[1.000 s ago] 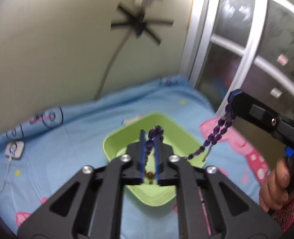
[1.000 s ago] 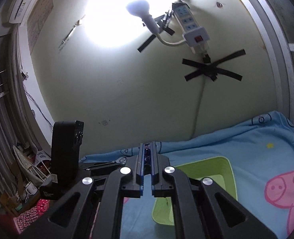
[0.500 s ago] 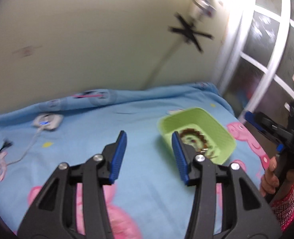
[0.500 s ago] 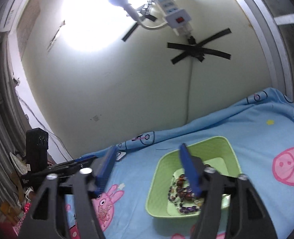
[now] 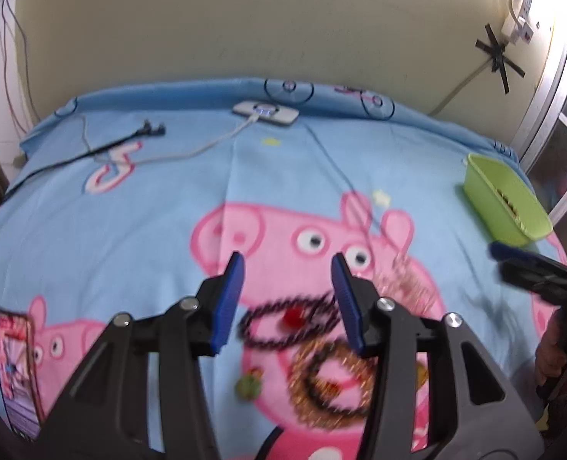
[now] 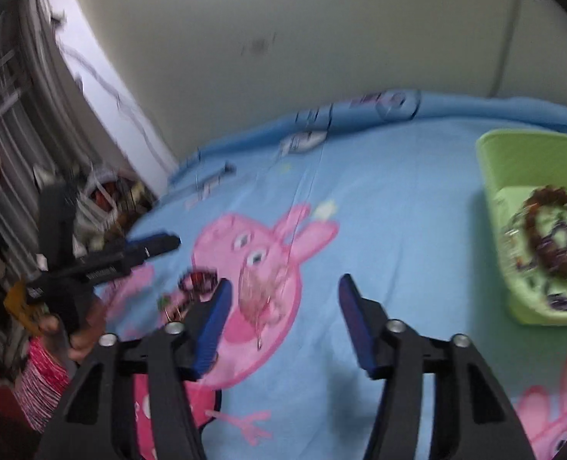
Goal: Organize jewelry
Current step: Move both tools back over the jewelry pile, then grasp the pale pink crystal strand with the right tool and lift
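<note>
— Blue cartoon-pig bedsheet (image 5: 160, 199) covers the bed from edge to edge, with a cream wall (image 5: 245, 30) behind it. What lies on it?

— A dark beaded bracelet with a red bead (image 5: 291, 320) sits on the pink pig print, just beyond the left claw (image 5: 286, 268). Touching it on the near side is a gold-and-black beaded bracelet (image 5: 333, 381), and a small green charm (image 5: 249, 383) lies just beside that. All are blurred.

— And the claws?

— The left claw's blue pads stand apart, with nothing between them. The right claw (image 6: 283, 291) has its jaws apart too; they have just been closing, yet nothing is gripped, only sheet shows between them.

— Where is the rest of the jewelry?

— In the lime-green plastic tray (image 6: 513, 153) at the right side of the bed: a brown beaded ring and purple beads (image 6: 556, 237) lie heaped on its floor.

— Anything else?

— A white charger block with a cable (image 5: 266, 112) near the wall, and a phone (image 5: 17, 368) at the sheet's near-left edge.
</note>
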Available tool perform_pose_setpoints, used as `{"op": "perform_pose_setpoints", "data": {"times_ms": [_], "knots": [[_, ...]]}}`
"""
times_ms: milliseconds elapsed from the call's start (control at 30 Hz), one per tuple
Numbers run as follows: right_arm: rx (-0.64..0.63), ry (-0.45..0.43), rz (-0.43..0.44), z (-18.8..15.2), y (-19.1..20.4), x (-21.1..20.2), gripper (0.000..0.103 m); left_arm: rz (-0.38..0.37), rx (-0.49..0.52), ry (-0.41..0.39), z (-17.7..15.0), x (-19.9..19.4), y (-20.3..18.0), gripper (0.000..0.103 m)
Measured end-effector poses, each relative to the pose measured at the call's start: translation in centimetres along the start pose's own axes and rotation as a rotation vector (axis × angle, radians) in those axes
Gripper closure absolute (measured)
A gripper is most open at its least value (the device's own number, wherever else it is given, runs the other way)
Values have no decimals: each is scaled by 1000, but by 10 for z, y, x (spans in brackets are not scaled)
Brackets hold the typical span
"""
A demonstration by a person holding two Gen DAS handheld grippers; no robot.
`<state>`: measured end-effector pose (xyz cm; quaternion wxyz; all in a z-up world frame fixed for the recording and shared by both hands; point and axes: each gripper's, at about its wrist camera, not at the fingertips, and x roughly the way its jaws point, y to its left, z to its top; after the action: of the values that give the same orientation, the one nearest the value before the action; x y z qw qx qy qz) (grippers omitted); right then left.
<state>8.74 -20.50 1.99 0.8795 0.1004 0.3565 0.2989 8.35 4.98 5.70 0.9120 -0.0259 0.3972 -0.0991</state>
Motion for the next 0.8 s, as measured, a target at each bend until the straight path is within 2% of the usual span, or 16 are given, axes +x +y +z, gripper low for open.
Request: {"op": "perform_pose_setpoints", "data": {"times_ms": [67, 200, 233, 300, 333, 433, 633, 733, 800], "knots": [[-74, 56, -22, -3, 18, 20, 75, 2, 11, -2, -10, 0, 1, 58], [-156, 100, -57, -1, 42, 43, 76, -5, 45, 6, -26, -2, -3, 58], [-171, 119, -71, 2, 46, 53, 79, -6, 53, 8, -27, 0, -4, 58], [-202, 156, -102, 1, 48, 67, 103, -8, 70, 6, -30, 1, -7, 58], [-202, 162, -112, 2, 46, 71, 103, -11, 76, 3, -30, 0, -10, 58], [-110, 117, -60, 10, 32, 60, 103, -31, 104, -15, -28, -3, -20, 58], [10, 3, 44, 28, 14, 12, 103, -88, 206, -22, -24, 3, -59, 57], [42, -29, 70, 34, 10, -2, 103, -121, 259, -29, -22, 9, -83, 39], [51, -51, 79, 36, 9, -12, 103, -136, 296, -33, -21, 14, -97, 38]]}}
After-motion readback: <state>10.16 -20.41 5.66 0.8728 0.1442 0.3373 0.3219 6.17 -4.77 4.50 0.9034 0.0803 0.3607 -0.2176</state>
